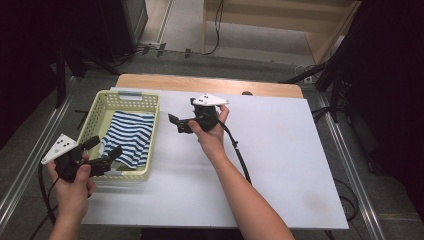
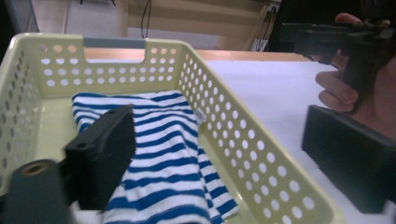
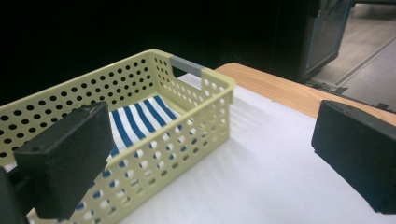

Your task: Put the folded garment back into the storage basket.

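Note:
A pale yellow perforated basket (image 1: 158, 125) stands at the left of the white-covered table (image 1: 280, 150). A blue-and-white striped cloth (image 1: 127, 137) lies folded inside it. My left gripper (image 1: 106, 148) hovers at the basket's near left corner, open and holding nothing. In the left gripper view one jaw hangs over the cloth (image 2: 159, 154) and the other outside the basket wall (image 2: 224, 121). My right gripper (image 1: 177, 124) is held just right of the basket, open and empty, pointing at it. In the right gripper view the basket (image 3: 187, 135) and cloth (image 3: 135, 119) lie ahead, left of centre.
A black cable (image 1: 240, 155) trails from the right gripper across the white sheet. A strip of wooden tabletop (image 1: 200, 82) shows at the far edge. Metal rails (image 1: 345, 165) run along both sides of the table. Dark stands and cables (image 1: 150, 50) sit on the floor beyond.

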The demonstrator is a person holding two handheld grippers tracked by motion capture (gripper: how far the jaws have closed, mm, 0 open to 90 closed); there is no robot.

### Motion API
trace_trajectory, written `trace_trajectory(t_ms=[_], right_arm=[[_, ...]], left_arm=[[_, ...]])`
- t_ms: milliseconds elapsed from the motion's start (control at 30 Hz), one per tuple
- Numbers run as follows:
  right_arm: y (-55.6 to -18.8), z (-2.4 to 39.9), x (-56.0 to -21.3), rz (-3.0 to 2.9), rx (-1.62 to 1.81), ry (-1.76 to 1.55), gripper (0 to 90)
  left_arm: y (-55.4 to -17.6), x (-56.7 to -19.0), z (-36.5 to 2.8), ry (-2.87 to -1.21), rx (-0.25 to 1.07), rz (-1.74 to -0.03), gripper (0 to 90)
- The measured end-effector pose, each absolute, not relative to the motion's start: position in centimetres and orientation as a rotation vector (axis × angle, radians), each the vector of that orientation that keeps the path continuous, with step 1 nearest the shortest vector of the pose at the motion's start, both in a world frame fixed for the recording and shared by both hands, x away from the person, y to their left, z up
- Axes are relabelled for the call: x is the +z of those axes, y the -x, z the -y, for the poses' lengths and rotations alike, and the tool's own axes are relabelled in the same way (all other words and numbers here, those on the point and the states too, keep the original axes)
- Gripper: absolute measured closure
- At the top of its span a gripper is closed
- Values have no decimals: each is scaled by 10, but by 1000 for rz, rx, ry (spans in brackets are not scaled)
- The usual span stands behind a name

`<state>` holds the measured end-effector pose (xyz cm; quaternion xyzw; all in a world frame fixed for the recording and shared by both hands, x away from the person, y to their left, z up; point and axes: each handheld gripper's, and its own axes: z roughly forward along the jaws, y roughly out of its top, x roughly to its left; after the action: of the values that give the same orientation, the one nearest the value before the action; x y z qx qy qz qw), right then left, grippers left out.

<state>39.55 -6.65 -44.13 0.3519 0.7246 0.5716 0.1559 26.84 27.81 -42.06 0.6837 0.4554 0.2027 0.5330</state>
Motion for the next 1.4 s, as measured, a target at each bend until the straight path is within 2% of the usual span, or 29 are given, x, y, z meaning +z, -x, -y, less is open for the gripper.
trace_trajectory(t_ms=[467,600,800,967,1233,1400], right_arm=[[-363,144,-456,-2002,1581,-1057,0],[-351,164,-459,-1980,1561,-1060,0],[-330,196,-466,-1962,1522,-1068,0],[-310,227,-472,-1935,1494,-1094,0],[-272,281,-480,-1896,1426,-1124,0],[-251,311,-487,-1867,1381,-1173,0]], left_arm=[[-301,-409,-250,-1741,407,-1143,205],[-310,-407,-240,-1791,400,-1161,306],[-322,-408,-231,-1870,428,-1176,555],[-334,-412,-229,-1911,359,-1208,708],[-351,-423,-220,-2028,334,-1263,770],[-369,-434,-211,-2144,293,-1322,758]])
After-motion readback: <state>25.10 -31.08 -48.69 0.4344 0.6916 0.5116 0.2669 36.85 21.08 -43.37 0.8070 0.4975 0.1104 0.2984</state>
